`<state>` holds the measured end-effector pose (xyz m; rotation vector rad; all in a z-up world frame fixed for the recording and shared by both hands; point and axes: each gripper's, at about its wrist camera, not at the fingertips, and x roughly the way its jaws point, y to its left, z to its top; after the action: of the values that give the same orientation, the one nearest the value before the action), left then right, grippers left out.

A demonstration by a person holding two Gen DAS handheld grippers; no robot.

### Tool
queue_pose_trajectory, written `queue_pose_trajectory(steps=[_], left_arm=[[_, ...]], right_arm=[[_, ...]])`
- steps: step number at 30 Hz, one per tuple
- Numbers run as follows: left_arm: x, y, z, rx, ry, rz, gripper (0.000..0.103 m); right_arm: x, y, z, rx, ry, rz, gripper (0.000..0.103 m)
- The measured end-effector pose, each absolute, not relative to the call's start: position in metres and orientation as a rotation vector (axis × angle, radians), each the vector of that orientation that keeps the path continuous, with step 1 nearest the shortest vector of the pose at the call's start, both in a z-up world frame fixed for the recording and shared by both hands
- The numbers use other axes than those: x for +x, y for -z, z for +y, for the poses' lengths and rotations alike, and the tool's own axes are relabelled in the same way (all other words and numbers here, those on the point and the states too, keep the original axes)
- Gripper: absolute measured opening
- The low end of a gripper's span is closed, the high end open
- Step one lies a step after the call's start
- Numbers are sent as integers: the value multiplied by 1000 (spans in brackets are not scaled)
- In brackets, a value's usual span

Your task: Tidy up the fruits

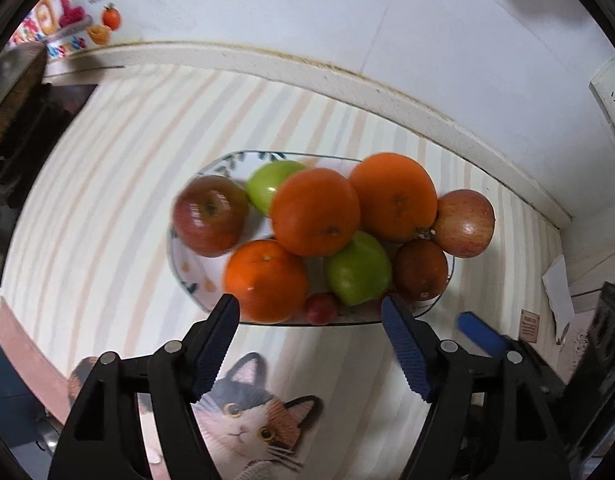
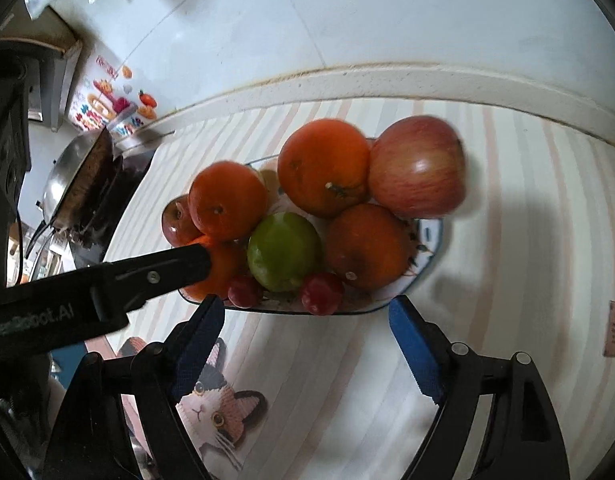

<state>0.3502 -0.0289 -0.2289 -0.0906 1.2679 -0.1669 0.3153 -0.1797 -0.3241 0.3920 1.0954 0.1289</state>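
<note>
A patterned oval plate (image 1: 179, 268) holds a pile of fruit: several oranges (image 1: 315, 212), two green apples (image 1: 359, 268), two red apples (image 1: 209, 214) and small red grapes (image 1: 320, 307). My left gripper (image 1: 309, 312) is open and empty, its blue pads just in front of the plate's near rim. In the right wrist view the same plate (image 2: 427, 236) shows the oranges (image 2: 323, 166), a green apple (image 2: 283, 252), a red apple (image 2: 417, 166) and grapes (image 2: 321, 294). My right gripper (image 2: 305, 312) is open and empty at the near rim. The left gripper's finger (image 2: 179, 264) reaches in from the left, touching an orange.
The plate sits on a striped mat with a cat picture (image 1: 243, 412) on a counter against a white tiled wall (image 1: 307, 8). A steel pan (image 2: 79, 176) on a dark stove is at the left. A wall socket (image 1: 611, 88) is at the right.
</note>
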Motion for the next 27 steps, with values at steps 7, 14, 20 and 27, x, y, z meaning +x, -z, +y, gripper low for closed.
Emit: queue_pose_trajectory(steps=[7, 14, 20, 27], left_arm=[[322, 210, -8, -46, 74, 1207, 72], [288, 193, 1, -42, 11, 1171, 72], [257, 162, 2, -48, 21, 1122, 72], [210, 115, 8, -38, 54, 1037, 72]], right_arm=[[294, 296, -190, 322, -61, 1105, 87], [276, 266, -199, 289, -47, 1082, 87], [257, 233, -198, 264, -37, 1053, 94], [210, 178, -186, 214, -6, 983, 95]])
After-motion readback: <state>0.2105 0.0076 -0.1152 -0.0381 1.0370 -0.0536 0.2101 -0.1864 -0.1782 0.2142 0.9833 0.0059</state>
